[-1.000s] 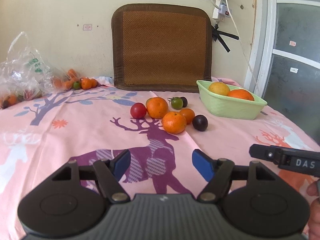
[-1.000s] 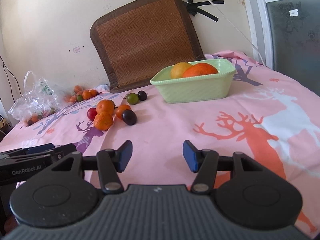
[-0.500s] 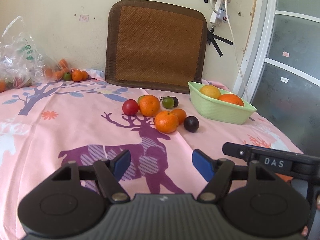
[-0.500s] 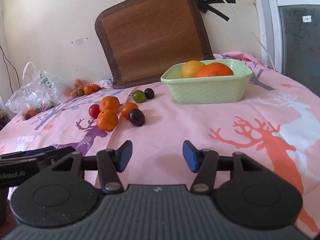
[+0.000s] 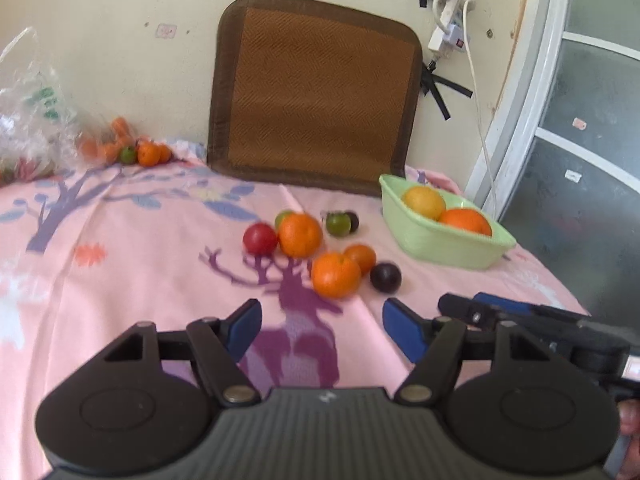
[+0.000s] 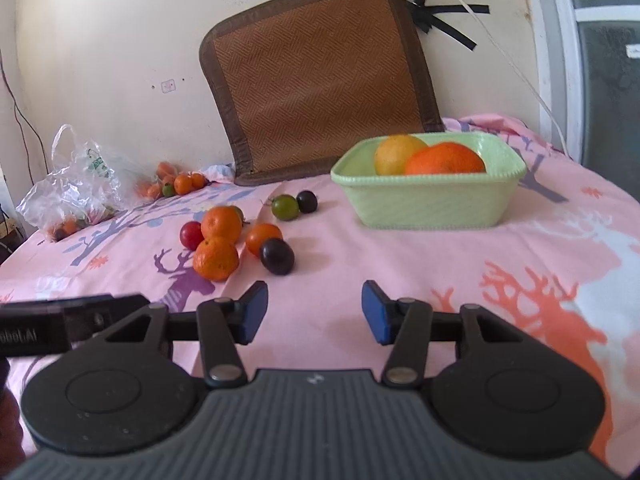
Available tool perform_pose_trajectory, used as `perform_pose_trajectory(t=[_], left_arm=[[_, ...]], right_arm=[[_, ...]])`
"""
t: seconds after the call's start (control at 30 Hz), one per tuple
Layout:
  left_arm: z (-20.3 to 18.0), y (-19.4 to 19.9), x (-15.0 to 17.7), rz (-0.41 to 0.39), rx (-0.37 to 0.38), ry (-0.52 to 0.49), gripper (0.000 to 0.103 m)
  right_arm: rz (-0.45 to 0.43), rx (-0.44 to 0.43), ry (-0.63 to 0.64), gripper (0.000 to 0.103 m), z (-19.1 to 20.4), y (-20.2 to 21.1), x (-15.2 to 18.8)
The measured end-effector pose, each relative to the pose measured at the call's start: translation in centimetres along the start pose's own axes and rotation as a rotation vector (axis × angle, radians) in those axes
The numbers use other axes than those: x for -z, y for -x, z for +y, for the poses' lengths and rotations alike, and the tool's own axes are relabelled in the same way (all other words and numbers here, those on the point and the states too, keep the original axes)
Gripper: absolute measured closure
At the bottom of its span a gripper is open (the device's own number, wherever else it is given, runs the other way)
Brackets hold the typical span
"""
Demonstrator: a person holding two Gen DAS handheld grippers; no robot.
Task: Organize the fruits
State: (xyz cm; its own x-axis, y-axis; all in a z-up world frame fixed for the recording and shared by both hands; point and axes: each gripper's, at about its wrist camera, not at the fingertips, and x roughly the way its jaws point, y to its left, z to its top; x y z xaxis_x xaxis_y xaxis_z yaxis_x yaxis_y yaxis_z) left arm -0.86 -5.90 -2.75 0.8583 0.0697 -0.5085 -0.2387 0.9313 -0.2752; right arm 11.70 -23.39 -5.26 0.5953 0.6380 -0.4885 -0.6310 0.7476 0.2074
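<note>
Several loose fruits lie on the pink cloth: oranges point(image 5: 336, 274) point(image 6: 215, 258), a red tomato point(image 5: 260, 239) point(image 6: 191, 234), a dark plum point(image 5: 385, 277) point(image 6: 277, 256) and a green tomato point(image 5: 337, 223) point(image 6: 285, 207). A green basket point(image 5: 424, 240) point(image 6: 428, 204) holds a yellow orange point(image 5: 423, 201) and an orange one point(image 6: 444, 159). My left gripper point(image 5: 320, 330) is open and empty, just short of the fruit cluster. My right gripper point(image 6: 314, 312) is open and empty, right of the plum and in front of the basket.
A brown woven mat point(image 5: 316, 92) point(image 6: 320, 80) leans on the back wall. A plastic bag point(image 6: 76, 184) with small fruits point(image 5: 146, 153) lies at the far left. A cable and power strip point(image 5: 450, 36) hang on the wall beside a window frame at right.
Both grippers have moved forward toward the fruits and basket, which now look larger. Both grippers stay open and empty.
</note>
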Motion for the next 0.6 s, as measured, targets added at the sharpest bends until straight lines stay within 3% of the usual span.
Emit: perform_pose_trajectory(t=[0.13, 0.3, 0.43, 0.5, 0.6], left_arm=[[0.0, -2.8, -2.3, 0.044, 0.048, -0.044, 0.035], [0.9, -6.6, -3.5, 0.132, 0.138, 0.039, 0.035], [1.0, -8.1, -3.2, 0.159, 0.145, 0.07, 0.036], [1.0, -8.5, -3.0, 0.177, 0.138, 0.072, 0.046], [0.9, -8.4, -2.5, 0.176, 0.128, 0.069, 0.046]], right_arm=[[0.049, -0.05, 0.091, 0.05, 0.3, -2.2, -1.2], [0.089, -0.085, 0.199, 0.053, 1.2, -4.2, -2.0], [0.111, -0.111, 0.245, 0.062, 1.5, -5.4, -2.3], [0.129, -0.111, 0.254, 0.063, 1.7, -6.1, -2.3], [0.154, -0.124, 0.25, 0.071, 1.6, -6.7, -2.2]])
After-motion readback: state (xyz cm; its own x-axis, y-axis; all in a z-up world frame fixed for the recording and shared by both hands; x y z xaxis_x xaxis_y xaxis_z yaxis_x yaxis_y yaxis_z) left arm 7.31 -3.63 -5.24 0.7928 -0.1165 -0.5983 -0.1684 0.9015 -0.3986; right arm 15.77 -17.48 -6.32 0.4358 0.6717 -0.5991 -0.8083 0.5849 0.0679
